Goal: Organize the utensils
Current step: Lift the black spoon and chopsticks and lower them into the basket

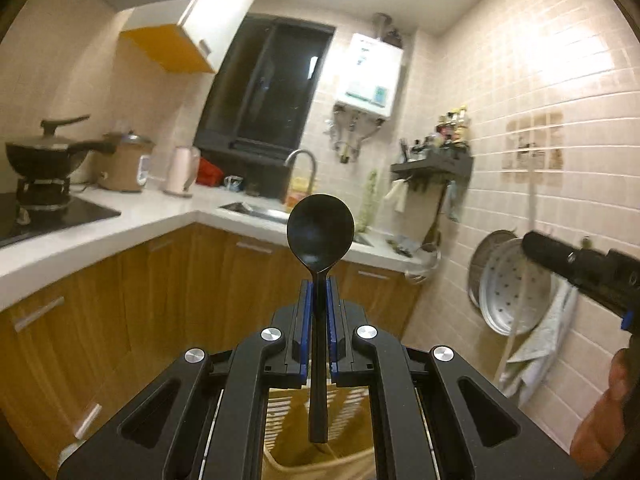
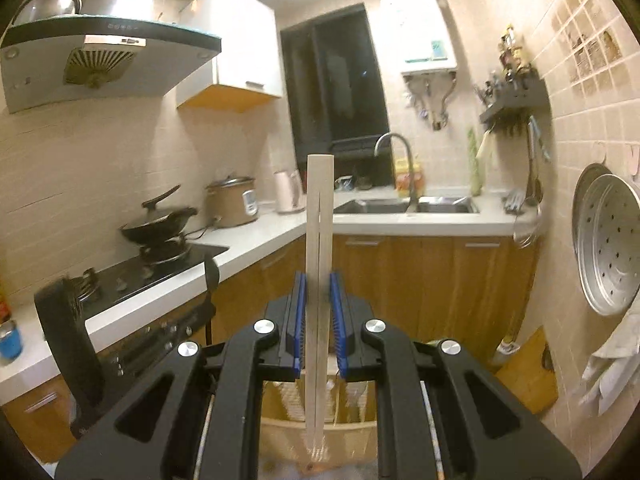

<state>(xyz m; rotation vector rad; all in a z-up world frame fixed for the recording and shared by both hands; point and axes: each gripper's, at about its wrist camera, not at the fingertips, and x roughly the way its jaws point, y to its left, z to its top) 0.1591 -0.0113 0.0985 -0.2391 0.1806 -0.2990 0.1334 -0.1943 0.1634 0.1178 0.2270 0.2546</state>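
I am counting one black plastic spoon (image 1: 320, 232), one pair of pale wooden chopsticks (image 2: 319, 248), one black lidded wok (image 2: 160, 226), one beige rice cooker (image 2: 233, 203), one pale pink kettle (image 2: 289, 192), one curved steel tap (image 2: 396, 160), one white wall-mounted water heater (image 2: 416, 30), and two round perforated metal steamer trays (image 2: 608, 244) hanging together on the wall

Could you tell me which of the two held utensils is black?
The spoon in the left gripper is black; the right gripper holds pale chopsticks.
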